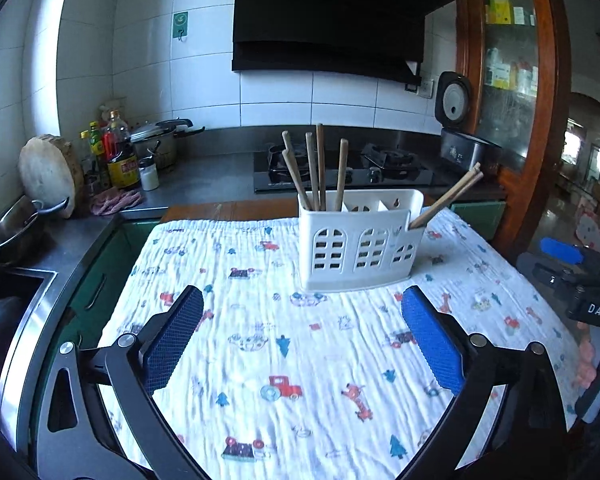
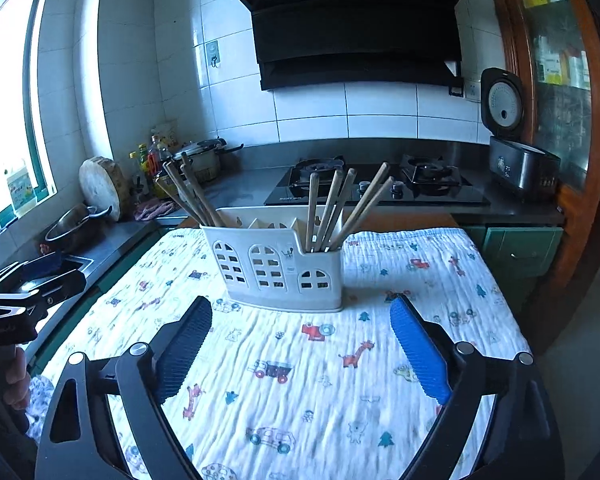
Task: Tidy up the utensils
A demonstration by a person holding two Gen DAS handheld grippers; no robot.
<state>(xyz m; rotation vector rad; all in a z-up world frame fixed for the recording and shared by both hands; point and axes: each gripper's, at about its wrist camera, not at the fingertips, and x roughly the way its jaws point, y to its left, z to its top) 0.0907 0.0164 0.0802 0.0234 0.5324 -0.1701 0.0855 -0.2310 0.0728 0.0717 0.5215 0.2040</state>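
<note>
- Wooden chopsticks stand handle-up in a white utensil holder on my table's printed cloth; their long axes run near vertical, fanning slightly.
- Two more chopsticks lean steeply from the holder's low end compartment, tips toward the rice cooker.
- My left gripper hangs over the cloth, blue pads spread wide with nothing between them, short of the holder.
- My right gripper is likewise spread wide and empty, the holder just beyond its fingertips.
- From the right wrist, the chopsticks split into a group at the left end and a group at the right end, with the middle compartments showing none.
- Only the left wrist view catches the right gripper's body, lettered "DAS".
- Writing on the range hood is too small to read.
</note>
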